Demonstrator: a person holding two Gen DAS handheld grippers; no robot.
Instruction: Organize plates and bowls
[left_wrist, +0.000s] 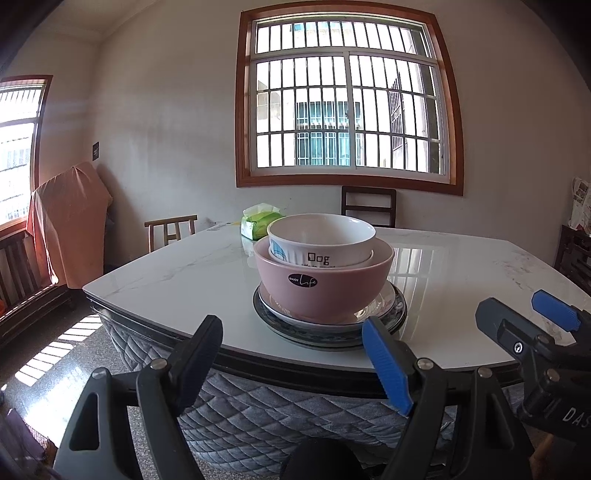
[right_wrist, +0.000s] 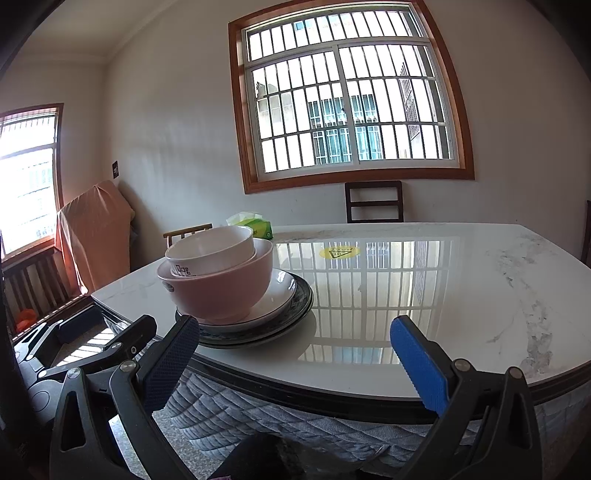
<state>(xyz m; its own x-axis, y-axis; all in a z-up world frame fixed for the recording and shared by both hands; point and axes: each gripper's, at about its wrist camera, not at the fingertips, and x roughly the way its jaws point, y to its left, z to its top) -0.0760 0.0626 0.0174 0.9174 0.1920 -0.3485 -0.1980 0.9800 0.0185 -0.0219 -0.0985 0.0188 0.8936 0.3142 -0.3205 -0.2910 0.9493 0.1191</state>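
A white bowl (left_wrist: 321, 240) sits nested in a pink bowl (left_wrist: 323, 284), which rests on a white plate (right_wrist: 275, 299) stacked on a dark-rimmed plate (left_wrist: 397, 314), all near the front edge of the tabletop (left_wrist: 184, 280). The tabletop is glossy white marble with grey veins, mirroring the barred window (left_wrist: 349, 107); a quilted grey cover (left_wrist: 251, 417) hangs below its dark rim. A green tissue pack (left_wrist: 258, 221) lies behind the stack. Chairs (left_wrist: 368, 206) stand at the far side against a pale wall, and an orange-draped object (left_wrist: 70, 221) stands by a side window. The left claw (left_wrist: 295, 354) and the right claw (right_wrist: 295, 354) both hover short of the table edge, jaws wide apart and empty.
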